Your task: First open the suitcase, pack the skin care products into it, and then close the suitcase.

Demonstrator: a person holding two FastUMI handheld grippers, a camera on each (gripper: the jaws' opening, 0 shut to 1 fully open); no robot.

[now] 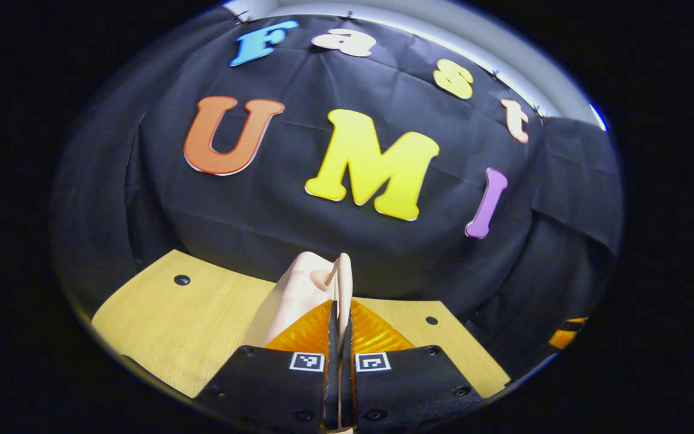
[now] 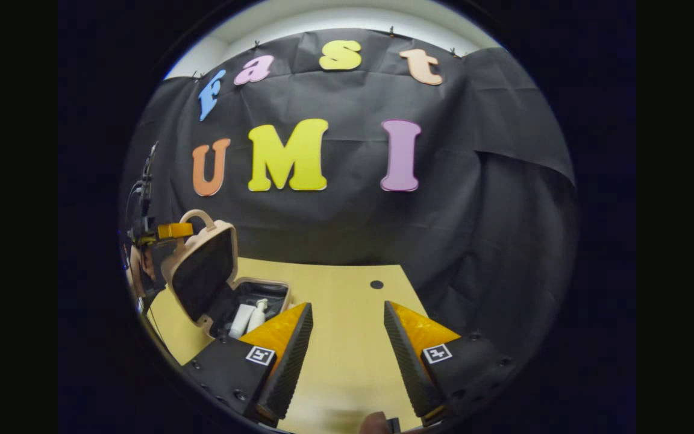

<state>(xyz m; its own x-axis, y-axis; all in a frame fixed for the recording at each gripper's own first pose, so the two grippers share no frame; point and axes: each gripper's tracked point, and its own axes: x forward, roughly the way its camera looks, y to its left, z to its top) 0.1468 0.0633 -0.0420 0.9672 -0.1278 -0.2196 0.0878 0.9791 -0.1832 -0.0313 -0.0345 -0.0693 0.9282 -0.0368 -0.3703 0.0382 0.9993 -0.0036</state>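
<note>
The small beige suitcase (image 2: 262, 288) lies open at the table's left, its lid (image 2: 202, 271) tilted up with the dark lining facing me. Two white skin care bottles (image 2: 249, 317) lie inside the base. My left gripper (image 2: 172, 231) is at the top of the lid beside the handle. In the left gripper view it (image 1: 340, 307) is shut on the lid's thin beige edge (image 1: 344, 274), and the lid's outer shell (image 1: 296, 295) curves away to the left. My right gripper (image 2: 347, 319) hangs open above bare table, to the right of the suitcase, with nothing between its fingers.
The wooden table (image 2: 347, 289) has a small dark hole (image 2: 376, 284) near its back edge, and others (image 1: 182, 279) in the left gripper view. Black cloth walls close in behind and on the right. A hand (image 2: 137, 271) holds the left gripper at the far left.
</note>
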